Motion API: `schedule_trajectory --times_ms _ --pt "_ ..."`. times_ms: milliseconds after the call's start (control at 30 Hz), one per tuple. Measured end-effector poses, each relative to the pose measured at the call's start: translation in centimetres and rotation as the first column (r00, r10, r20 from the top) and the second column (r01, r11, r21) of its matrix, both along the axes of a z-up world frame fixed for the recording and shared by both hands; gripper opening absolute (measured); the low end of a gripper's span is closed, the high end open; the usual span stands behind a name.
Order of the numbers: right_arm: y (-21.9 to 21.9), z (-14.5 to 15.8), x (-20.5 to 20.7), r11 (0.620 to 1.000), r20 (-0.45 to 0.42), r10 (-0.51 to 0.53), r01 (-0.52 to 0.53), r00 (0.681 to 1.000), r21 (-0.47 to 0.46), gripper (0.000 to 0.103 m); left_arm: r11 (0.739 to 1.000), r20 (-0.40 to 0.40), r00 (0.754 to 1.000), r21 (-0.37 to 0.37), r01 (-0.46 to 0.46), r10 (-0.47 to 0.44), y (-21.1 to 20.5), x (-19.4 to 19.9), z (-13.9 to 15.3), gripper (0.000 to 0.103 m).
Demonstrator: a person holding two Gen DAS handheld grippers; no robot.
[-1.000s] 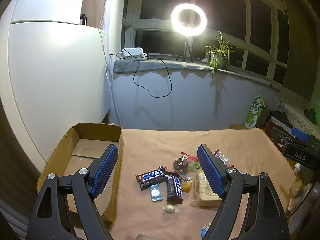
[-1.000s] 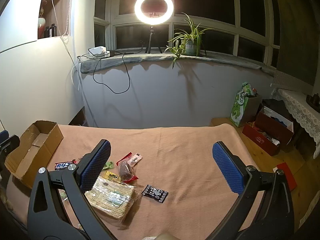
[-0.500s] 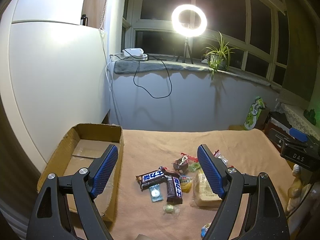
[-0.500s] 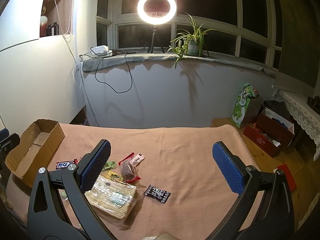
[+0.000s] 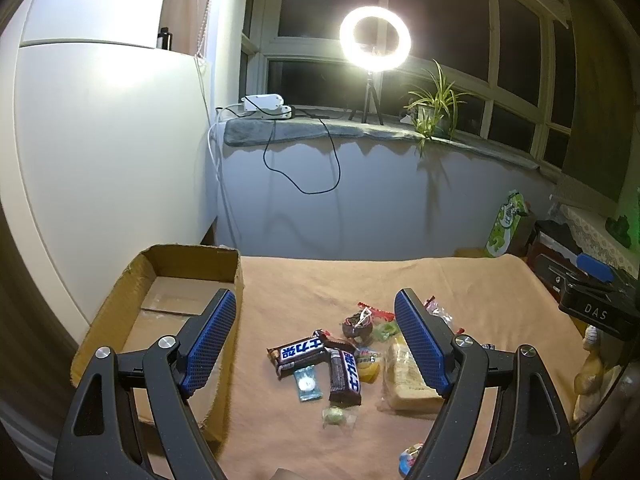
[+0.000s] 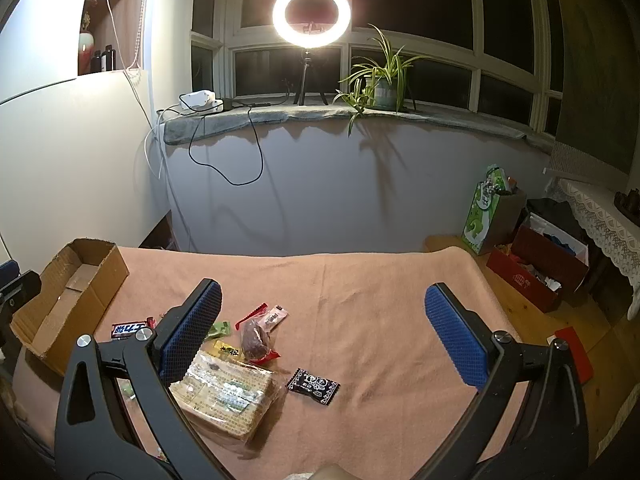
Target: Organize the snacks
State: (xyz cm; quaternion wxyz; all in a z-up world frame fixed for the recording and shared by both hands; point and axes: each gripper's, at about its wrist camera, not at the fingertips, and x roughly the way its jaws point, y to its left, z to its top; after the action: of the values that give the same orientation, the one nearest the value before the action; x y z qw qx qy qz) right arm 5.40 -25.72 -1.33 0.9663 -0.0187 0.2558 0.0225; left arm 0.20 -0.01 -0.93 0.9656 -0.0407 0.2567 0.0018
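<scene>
An open cardboard box (image 5: 188,276) stands at the table's left; it also shows in the right wrist view (image 6: 92,264). A pile of snacks lies mid-table: two chocolate bars (image 5: 300,352), a wrapped bread block (image 5: 404,376) (image 6: 228,396), a brown snack in red wrap (image 6: 256,338), a black sachet (image 6: 313,385) and small candies (image 5: 307,383). My left gripper (image 5: 316,340) is open and empty, held above the pile. My right gripper (image 6: 324,336) is open and empty, above the table right of the pile.
The table wears a peach cloth (image 6: 360,280). A wall stands behind, with a ring light (image 6: 311,14) and potted plant (image 6: 380,80) on the sill. Boxes and a green bag (image 6: 486,210) sit on the floor at the right.
The right wrist view has shifted slightly; the snacks look a little closer. The left gripper has barely moved. Both stay open.
</scene>
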Motion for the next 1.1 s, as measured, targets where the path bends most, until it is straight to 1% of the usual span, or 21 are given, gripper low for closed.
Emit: schedule_trajectory --times_ms 533,1100 --pt "0.0 -0.04 0.03 1.0 -0.002 -0.001 0.001 1.0 0.0 0.103 1.0 -0.003 1.0 -0.001 0.003 -0.003 -0.15 -0.19 -0.04 0.082" --pt "0.43 -0.35 -0.37 1.0 -0.014 0.002 -0.002 1.0 0.001 0.103 1.0 -0.028 0.999 -0.001 0.029 -0.029 -0.62 0.34 -0.47 0.082"
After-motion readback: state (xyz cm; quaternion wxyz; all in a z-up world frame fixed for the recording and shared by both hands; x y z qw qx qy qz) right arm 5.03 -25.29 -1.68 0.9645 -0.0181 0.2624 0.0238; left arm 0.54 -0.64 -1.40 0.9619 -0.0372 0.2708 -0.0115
